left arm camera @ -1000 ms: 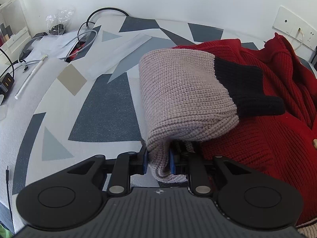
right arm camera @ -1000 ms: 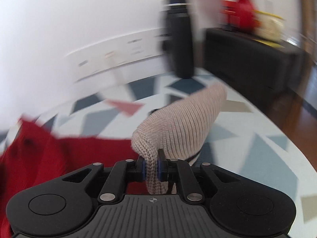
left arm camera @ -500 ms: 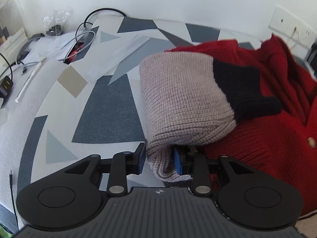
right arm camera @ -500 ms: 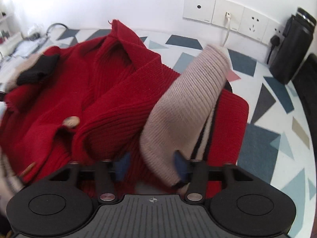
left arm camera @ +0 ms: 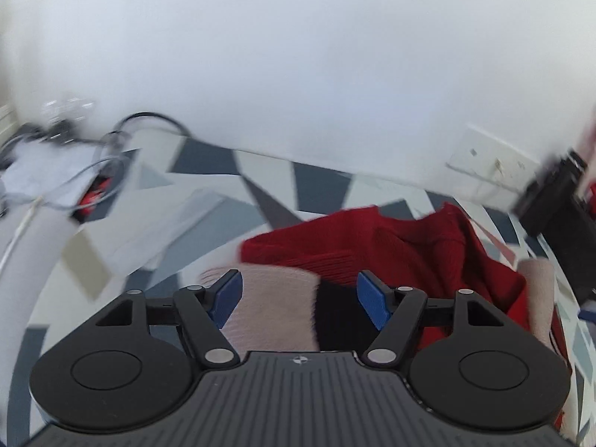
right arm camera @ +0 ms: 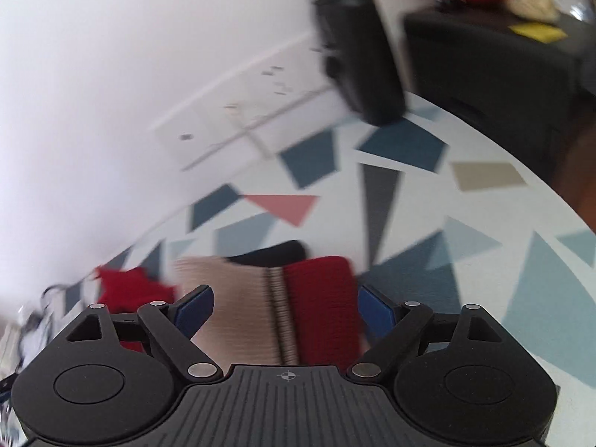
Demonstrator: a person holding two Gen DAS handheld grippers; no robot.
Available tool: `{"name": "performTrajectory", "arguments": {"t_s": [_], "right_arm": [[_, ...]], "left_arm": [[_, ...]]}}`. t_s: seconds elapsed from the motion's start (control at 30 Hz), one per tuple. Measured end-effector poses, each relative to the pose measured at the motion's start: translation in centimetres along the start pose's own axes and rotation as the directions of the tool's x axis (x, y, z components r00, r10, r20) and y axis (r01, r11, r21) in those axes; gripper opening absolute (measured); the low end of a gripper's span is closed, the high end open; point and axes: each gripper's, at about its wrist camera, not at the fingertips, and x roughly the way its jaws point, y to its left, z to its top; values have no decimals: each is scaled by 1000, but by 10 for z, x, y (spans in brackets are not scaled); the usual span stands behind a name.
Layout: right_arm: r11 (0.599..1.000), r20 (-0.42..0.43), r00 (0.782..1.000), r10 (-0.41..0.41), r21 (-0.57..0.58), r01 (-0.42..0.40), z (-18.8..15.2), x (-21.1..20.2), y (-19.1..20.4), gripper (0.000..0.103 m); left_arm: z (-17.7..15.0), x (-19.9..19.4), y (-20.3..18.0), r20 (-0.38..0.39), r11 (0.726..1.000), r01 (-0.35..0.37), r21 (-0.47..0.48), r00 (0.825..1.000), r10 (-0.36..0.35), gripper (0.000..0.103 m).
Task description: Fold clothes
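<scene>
We see a red knit sweater (left arm camera: 409,246) lying bunched on a table covered by a white cloth with grey, blue and tan triangles (left arm camera: 260,186). Its sleeves are beige with black cuffs. In the left wrist view, one beige sleeve (left arm camera: 275,309) lies folded across the near edge of the red body, its black cuff (left arm camera: 335,316) to the right of the beige part. In the right wrist view, the other beige sleeve (right arm camera: 238,298) lies over the red knit (right arm camera: 320,298), with a black cuff (right arm camera: 275,251) at its far end.

Our left gripper (left arm camera: 298,298) hangs above the first sleeve. Its blue-padded jaws have just been opening and now stand wide; the sleeve shows in the gap between them, but the pads do not press on it. Our right gripper (right arm camera: 285,309) is likewise spread wide after just opening, with the second sleeve and red knit seen between the pads, untouched.

Farther out, a white wall rises behind the table, carrying a row of sockets (right arm camera: 238,119). A tall black container (right arm camera: 357,44) stands at the table's far right edge. At the far left of the left wrist view, loose cables (left arm camera: 111,164) lie on the cloth. Both views are blurred.
</scene>
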Motion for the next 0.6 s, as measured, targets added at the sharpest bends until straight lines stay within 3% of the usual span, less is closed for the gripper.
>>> {"name": "performTrajectory", "arguments": {"t_s": [0.07, 0.13, 0.17, 0.23, 0.33, 0.4, 0.47, 0.5, 0.57, 0.6], "right_arm": [[997, -17, 997, -72, -9, 72, 0, 16, -10, 82], [985, -40, 988, -150, -95, 145, -3, 34, -10, 82], [975, -56, 982, -182, -137, 173, -7, 43, -9, 82], [964, -99, 972, -213, -186, 192, -16, 61, -5, 82], [962, -120, 971, -206, -206, 179, -25, 73, 3, 89], [958, -122, 971, -205, -228, 173, -28, 76, 11, 87], [957, -121, 978, -172, -254, 137, -30, 76, 18, 67], [955, -119, 980, -158, -272, 121, -31, 75, 23, 48], [918, -91, 980, -179, -374, 133, -34, 71, 35, 21], [889, -69, 978, -197, -433, 148, -35, 69, 42, 14]], "left_arm": [[5, 26, -12, -50, 999, 36, 38, 998, -34, 76], [3, 55, -23, -127, 998, 63, 22, 990, -59, 76], [0, 67, -28, -168, 999, 51, 17, 985, -47, 76], [-8, 79, -43, -172, 996, -3, 86, 985, 18, 76], [-18, 84, -61, -161, 979, -73, 189, 981, 105, 77], [-23, 88, -67, -165, 965, -94, 246, 977, 137, 81], [-28, 92, -75, -166, 938, -121, 324, 969, 182, 82], [-32, 95, -79, -159, 918, -138, 371, 965, 209, 82], [-41, 99, -87, -140, 873, -170, 457, 956, 259, 82], [-44, 99, -89, -131, 864, -179, 470, 954, 269, 82]]}}
